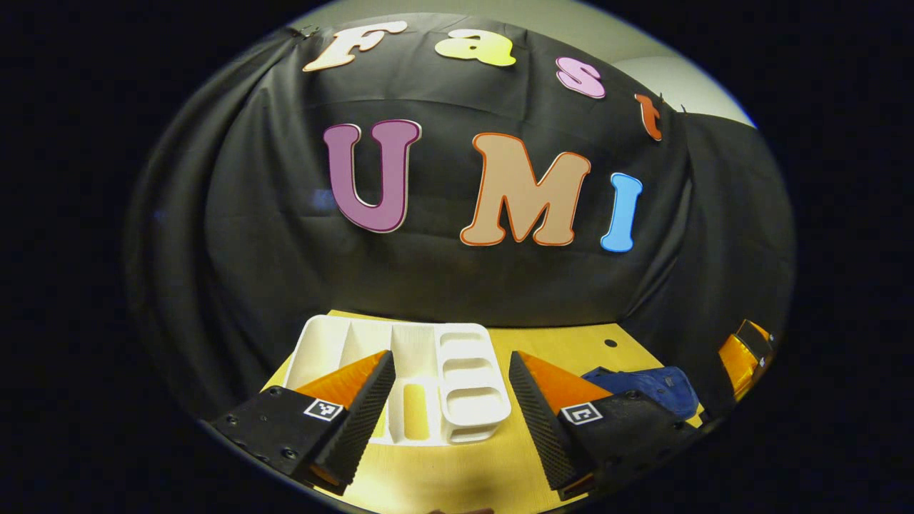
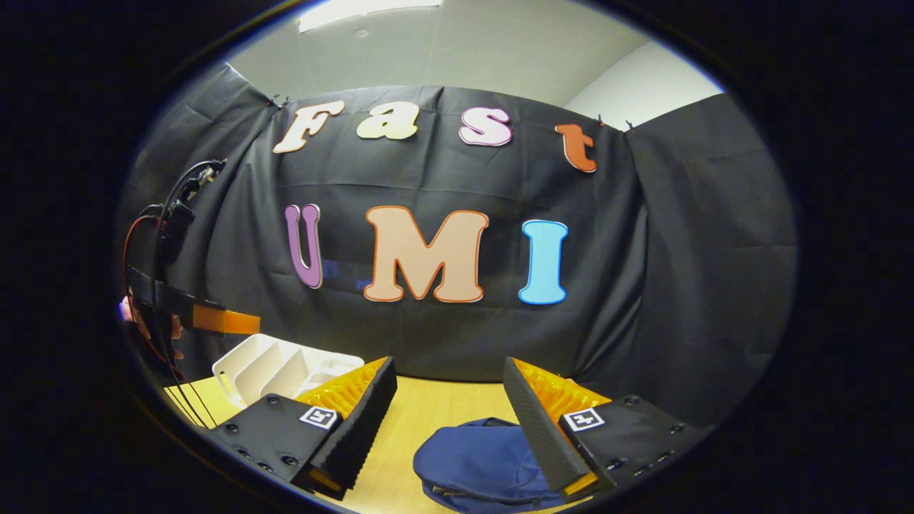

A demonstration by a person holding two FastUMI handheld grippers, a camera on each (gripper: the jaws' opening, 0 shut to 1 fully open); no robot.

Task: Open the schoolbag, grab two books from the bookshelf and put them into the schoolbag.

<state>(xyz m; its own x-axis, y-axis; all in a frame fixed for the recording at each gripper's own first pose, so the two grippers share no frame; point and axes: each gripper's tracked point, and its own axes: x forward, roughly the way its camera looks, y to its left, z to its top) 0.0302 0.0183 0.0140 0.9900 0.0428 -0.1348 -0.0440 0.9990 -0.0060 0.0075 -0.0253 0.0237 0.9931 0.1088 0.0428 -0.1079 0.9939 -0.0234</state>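
A white slotted bookshelf rack [image 1: 400,357] stands on the wooden table [image 1: 457,478], straight ahead of my left gripper [image 1: 451,357], which is open with nothing between its fingers. One slot shows a pale yellow patch [image 1: 416,410]; I cannot tell if it is a book. The blue schoolbag [image 1: 646,389] lies to the right of the rack. In the right gripper view the schoolbag [image 2: 478,460] lies flat just below my open right gripper [image 2: 449,362], partly behind its right finger. I cannot tell whether the bag is zipped shut.
The black cloth wall closes the table's back and sides. In the right gripper view the rack [image 2: 275,364] sits at the left, with a hand [image 2: 139,318] holding the other gripper [image 2: 214,320] above it, cables trailing. A small hole [image 1: 610,343] marks the tabletop.
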